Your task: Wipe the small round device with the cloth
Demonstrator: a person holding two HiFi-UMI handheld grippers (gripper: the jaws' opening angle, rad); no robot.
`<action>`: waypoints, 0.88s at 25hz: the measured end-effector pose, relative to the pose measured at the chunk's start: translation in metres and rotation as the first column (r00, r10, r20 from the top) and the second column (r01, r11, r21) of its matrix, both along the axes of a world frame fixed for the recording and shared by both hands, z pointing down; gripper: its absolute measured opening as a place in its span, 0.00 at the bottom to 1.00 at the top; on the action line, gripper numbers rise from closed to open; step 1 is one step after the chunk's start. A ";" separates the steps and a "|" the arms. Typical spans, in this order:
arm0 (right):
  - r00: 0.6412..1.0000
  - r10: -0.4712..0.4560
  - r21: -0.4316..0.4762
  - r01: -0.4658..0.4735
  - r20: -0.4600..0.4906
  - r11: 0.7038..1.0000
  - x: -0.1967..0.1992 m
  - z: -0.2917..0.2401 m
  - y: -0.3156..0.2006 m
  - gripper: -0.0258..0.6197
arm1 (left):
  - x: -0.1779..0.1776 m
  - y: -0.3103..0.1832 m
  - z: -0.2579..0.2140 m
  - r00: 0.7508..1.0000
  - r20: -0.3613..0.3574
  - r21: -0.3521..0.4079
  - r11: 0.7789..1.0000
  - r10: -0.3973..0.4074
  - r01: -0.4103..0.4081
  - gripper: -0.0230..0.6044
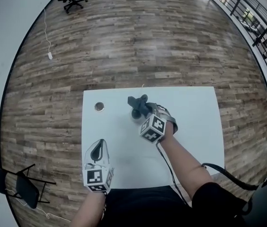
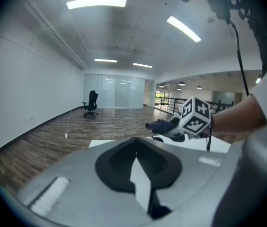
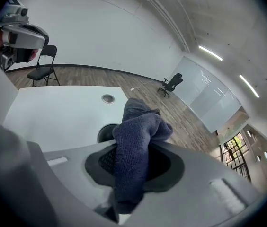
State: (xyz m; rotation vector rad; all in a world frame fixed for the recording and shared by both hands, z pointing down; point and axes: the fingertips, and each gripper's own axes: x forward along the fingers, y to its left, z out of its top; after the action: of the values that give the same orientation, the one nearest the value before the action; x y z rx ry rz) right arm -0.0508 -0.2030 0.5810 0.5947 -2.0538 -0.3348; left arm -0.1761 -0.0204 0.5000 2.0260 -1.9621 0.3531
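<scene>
- Right tongs (image 3: 132, 169): clenched on the cloth (image 3: 134, 136). The cloth is bunched between the jaws and projects ahead of their tips.
- Small round device (image 3: 104, 132): dark, standing on the tabletop (image 1: 190, 126) just below and ahead of the cloth's free end. In the right gripper view it lies slightly left of the jaw line. Whether cloth and device touch cannot be confirmed.
- Judgement: the wipe calls for a short move forward and down from the right tongs. The device is round, so no long axis governs the stroke direction.
- Left tongs (image 2: 136, 169): jaws together with nothing between them, at the near left of the tabletop, well apart from the device. The right hand is plainly the nearer.
- Small ring-like item (image 1: 99, 107): on the tabletop's far left, apart from both tongs. Judged not to be involved.
</scene>
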 end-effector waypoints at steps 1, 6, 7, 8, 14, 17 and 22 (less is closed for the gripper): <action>1.000 -0.016 -0.005 0.016 -0.012 1.000 -0.002 0.003 0.002 0.18 | 0.000 0.000 0.001 1.000 -0.002 -0.002 1.000 -0.004 0.004 0.05; 0.994 -0.075 -0.008 0.075 -0.078 0.997 -0.010 0.017 0.015 0.18 | -0.001 0.001 0.003 1.000 0.008 -0.010 1.000 -0.020 0.020 0.05; 0.993 -0.081 0.000 0.081 -0.091 0.997 -0.011 0.017 0.016 0.18 | -0.002 0.001 0.004 1.000 0.009 -0.011 1.000 -0.020 0.020 0.05; 0.990 -0.091 0.007 0.092 -0.106 0.996 -0.012 0.018 0.017 0.18 | -0.002 0.001 0.005 1.000 0.009 -0.012 1.000 -0.020 0.020 0.05; 0.965 -0.166 0.039 0.178 -0.205 0.983 -0.019 0.026 0.029 0.18 | -0.002 -0.002 0.006 1.000 0.005 -0.007 1.000 -0.017 0.018 0.05; 0.961 -0.177 0.025 0.186 -0.213 0.982 -0.021 0.028 0.036 0.18 | -0.002 -0.001 0.006 1.000 0.010 -0.011 1.000 -0.015 0.015 0.05; 0.947 -0.226 -0.043 0.223 -0.228 0.974 -0.030 0.043 0.054 0.18 | -0.005 0.002 0.007 1.000 0.011 -0.016 1.000 -0.014 0.014 0.05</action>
State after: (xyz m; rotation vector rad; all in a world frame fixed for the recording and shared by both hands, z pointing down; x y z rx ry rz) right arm -0.0813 -0.1489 0.6242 0.2943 -1.8973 -0.4963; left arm -0.1807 -0.0183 0.5074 2.0034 -1.9730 0.3759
